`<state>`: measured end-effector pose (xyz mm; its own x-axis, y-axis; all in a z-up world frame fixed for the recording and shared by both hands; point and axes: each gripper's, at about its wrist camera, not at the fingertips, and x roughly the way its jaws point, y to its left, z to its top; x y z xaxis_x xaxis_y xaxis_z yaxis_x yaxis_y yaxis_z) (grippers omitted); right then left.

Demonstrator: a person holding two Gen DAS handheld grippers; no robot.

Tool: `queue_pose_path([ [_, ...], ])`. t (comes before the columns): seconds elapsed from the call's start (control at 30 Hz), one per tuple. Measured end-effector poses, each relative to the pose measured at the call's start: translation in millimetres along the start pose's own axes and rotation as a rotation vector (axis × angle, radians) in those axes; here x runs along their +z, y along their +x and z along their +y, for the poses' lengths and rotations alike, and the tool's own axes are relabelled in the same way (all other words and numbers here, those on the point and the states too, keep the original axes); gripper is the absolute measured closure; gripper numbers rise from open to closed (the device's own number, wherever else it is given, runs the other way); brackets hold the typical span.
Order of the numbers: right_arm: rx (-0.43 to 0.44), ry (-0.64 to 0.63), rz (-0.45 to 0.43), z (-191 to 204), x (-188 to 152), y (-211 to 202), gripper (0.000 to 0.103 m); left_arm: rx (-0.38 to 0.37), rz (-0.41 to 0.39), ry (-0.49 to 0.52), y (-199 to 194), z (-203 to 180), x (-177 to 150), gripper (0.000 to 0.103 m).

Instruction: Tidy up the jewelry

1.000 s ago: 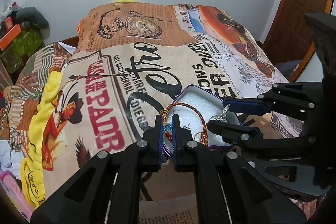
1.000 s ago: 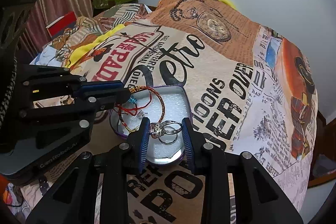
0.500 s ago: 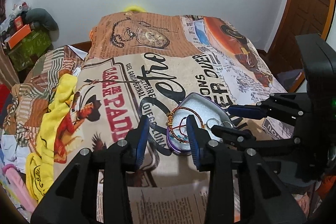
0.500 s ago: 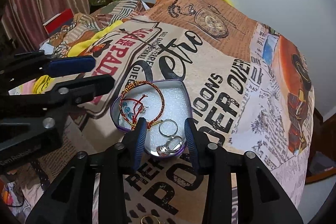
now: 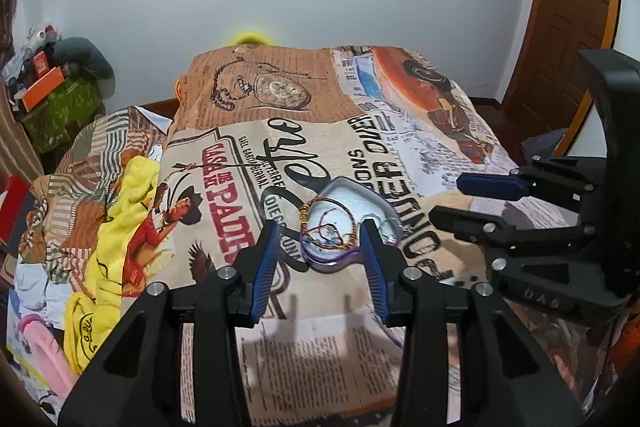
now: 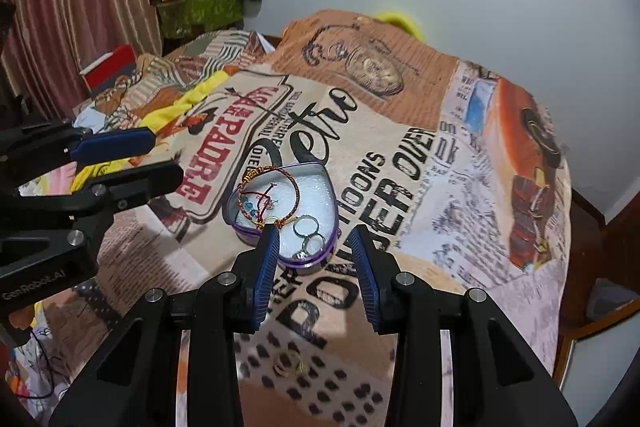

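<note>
Our left gripper [image 5: 318, 259] has just been opening its fingers, and they now stand partly apart with nothing between the pads. Our right gripper [image 6: 314, 263] is also partly spread and holds nothing. Both hang above the bed, apart from the jewelry.

Just ahead of and below both pairs of fingers lies the heart-shaped tin [image 6: 240, 223] with its purple rim, resting on the printed bedspread [image 6: 400, 115]. Inside it on the white lining, a braided bangle [image 6: 294, 183] with red cord and blue beads sits toward the left gripper's side, and several silver rings [image 6: 306, 227] cluster toward the heart's point, on the right gripper's side.

One more thing seems to remain outside: a small gold ring [image 6: 286, 367] on the bedspread, close under the right gripper and behind its fingertips. We judge the right hand nearer to it; reaching it means drawing back and down, away from the tin.
</note>
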<state>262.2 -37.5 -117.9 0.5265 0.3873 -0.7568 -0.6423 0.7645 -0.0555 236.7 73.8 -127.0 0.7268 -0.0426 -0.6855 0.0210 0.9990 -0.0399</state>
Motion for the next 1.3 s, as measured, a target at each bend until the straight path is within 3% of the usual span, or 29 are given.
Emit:
queue_pose_path([
  [0.43,-0.022,0.092,-0.033,-21,-36,-43,0.068,-0.05,0.025,0.033,-19,-33,-24,0.059],
  [0.9,-0.031,0.182,0.033,-47,-82,-37,0.068,-0.163,0.197,0.086,37,-85,-59,0.059],
  [1.3,-0.012,0.235,0.058,-65,-100,-26,0.068,-0.181,0.222,0.066,71,-100,-61,0.063],
])
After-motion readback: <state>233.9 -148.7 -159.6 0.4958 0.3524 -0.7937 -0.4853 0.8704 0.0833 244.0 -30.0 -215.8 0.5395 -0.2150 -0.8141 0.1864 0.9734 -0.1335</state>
